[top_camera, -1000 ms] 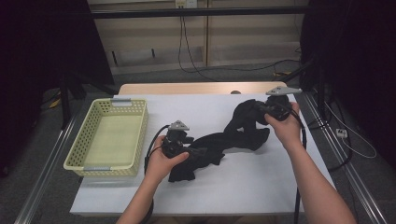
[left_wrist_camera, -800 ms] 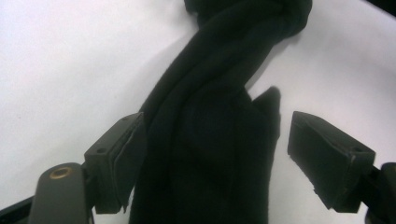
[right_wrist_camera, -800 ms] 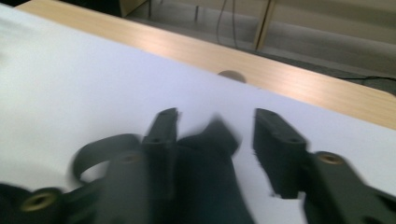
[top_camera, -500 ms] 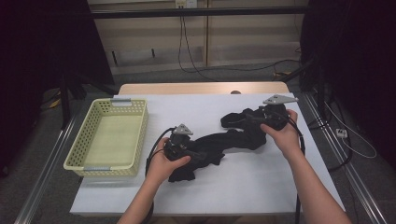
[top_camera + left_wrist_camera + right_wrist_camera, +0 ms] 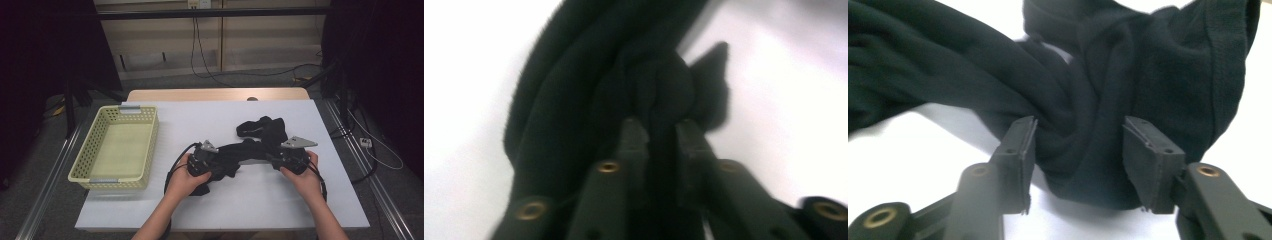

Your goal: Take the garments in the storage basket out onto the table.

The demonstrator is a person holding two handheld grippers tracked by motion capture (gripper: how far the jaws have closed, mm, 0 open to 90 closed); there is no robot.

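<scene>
A black garment (image 5: 260, 130) lies bunched across the middle of the white table (image 5: 200, 115). At its left end my left gripper (image 5: 216, 167) has just been closing. In the left gripper view its jaws (image 5: 659, 132) pinch a fold of the black garment (image 5: 574, 100). My right gripper (image 5: 276, 159) is low at the garment's right end. Its jaws (image 5: 1078, 145) stand apart and have just been closing, with a thick bunch of the black garment (image 5: 1148, 75) between the pads. I cannot see the pads pressing it.
A pale yellow plastic basket (image 5: 80, 165) stands at the table's left side with nothing in it. Cables trail from both grippers toward the front edge. Metal rails run along both sides of the table.
My right hand has come down and toward the front, and the garment's right end has dropped from the air onto the table. The left hand has sunk slightly onto the cloth.
</scene>
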